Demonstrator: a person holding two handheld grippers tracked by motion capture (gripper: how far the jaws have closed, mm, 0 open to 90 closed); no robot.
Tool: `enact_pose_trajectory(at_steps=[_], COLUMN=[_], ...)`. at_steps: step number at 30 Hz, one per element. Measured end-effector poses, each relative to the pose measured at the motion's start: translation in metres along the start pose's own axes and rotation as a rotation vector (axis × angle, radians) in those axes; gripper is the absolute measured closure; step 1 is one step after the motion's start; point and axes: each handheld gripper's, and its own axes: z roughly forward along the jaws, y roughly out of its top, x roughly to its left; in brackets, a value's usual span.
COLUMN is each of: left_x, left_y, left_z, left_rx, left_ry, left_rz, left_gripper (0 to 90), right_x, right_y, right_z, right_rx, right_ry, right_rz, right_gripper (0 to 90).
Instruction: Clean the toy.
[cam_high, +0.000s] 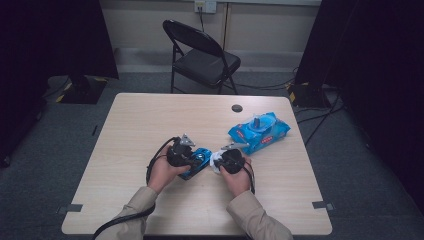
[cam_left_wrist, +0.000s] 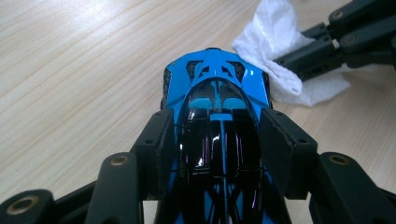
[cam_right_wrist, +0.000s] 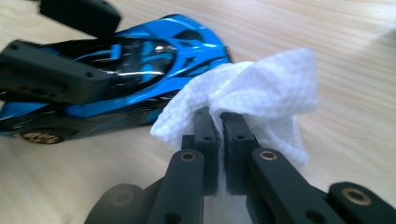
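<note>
A shiny blue and black toy car (cam_left_wrist: 215, 93) rests on the wooden table, and my left gripper (cam_left_wrist: 217, 140) is shut on its sides. In the high view the toy car (cam_high: 199, 159) sits near the table's middle beside the left gripper (cam_high: 182, 152). My right gripper (cam_right_wrist: 219, 123) is shut on a crumpled white wipe (cam_right_wrist: 261, 88), held right beside the car's end (cam_right_wrist: 205, 51). From the left gripper view the wipe (cam_left_wrist: 280, 46) lies just right of the car, pinched by the right gripper's fingers (cam_left_wrist: 308, 58). In the high view the right gripper (cam_high: 220, 161) and the wipe (cam_high: 215, 160) sit next to the car.
A blue pack of wet wipes (cam_high: 259, 131) with its lid up lies at the back right of the table (cam_high: 150, 115). A small dark round hole (cam_high: 237, 108) sits near the far edge. A black folding chair (cam_high: 202, 55) stands beyond the table.
</note>
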Motion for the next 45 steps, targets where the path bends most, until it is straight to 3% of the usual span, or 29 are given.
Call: enact_pose_trajectory(at_steps=[10, 25, 38, 45], left_x=[0.000, -0.001, -0.001, -0.001], left_y=[0.000, 0.000, -0.001, -0.003], left_z=[0.000, 0.000, -0.001, -0.001], left_rx=[0.002, 0.002, -0.005, -0.016], left_ry=[0.003, 0.007, 0.011, 0.012], left_rz=[-0.003, -0.003, -0.008, -0.005], left_gripper=[46.8, 46.9, 46.9, 46.9], right_x=[0.013, 0.061, 0.074, 0.079], right_y=[-0.007, -0.016, -0.020, -0.023], right_z=[-0.001, 0.004, 0.006, 0.001], right_rx=[0.003, 0.030, 0.036, 0.057], right_ry=[0.078, 0.214, 0.275, 0.302], right_rz=[-0.002, -0.080, -0.102, -0.144], right_gripper=[86.6, 86.6, 86.5, 86.3])
